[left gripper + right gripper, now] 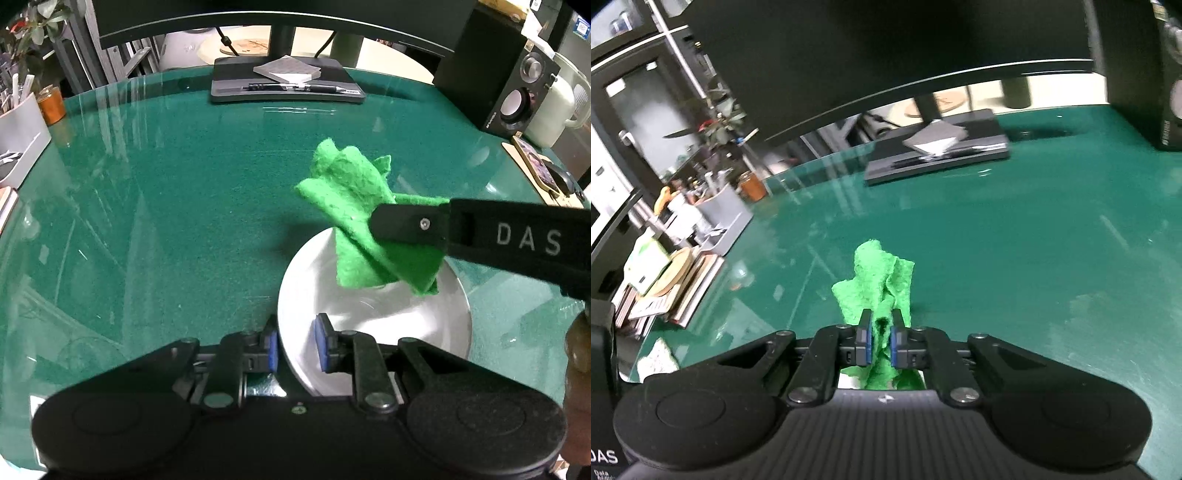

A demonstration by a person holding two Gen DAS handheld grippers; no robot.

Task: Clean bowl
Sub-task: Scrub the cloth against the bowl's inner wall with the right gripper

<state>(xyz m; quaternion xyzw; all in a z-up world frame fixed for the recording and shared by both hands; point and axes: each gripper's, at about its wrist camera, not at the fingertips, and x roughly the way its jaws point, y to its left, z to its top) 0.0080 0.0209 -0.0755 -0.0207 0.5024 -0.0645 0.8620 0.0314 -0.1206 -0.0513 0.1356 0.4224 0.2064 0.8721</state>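
Both claws are matte black with blue pads [324,345], silver pivot screws and round housings; the right claw [373,221] bears white "DAS" lettering.

Glossy bowl [373,317], fuzzy, perhaps felt cloth [354,206]

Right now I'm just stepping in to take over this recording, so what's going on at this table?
A person is cleaning a bowl with two hand-held grippers. The left gripper is shut on the near rim of the white bowl, steadying it on the green table. The right gripper is shut on a crumpled green cloth and holds it over the bowl, its lower end hanging into the bowl. Whether the cloth touches the inside of the bowl is unclear.
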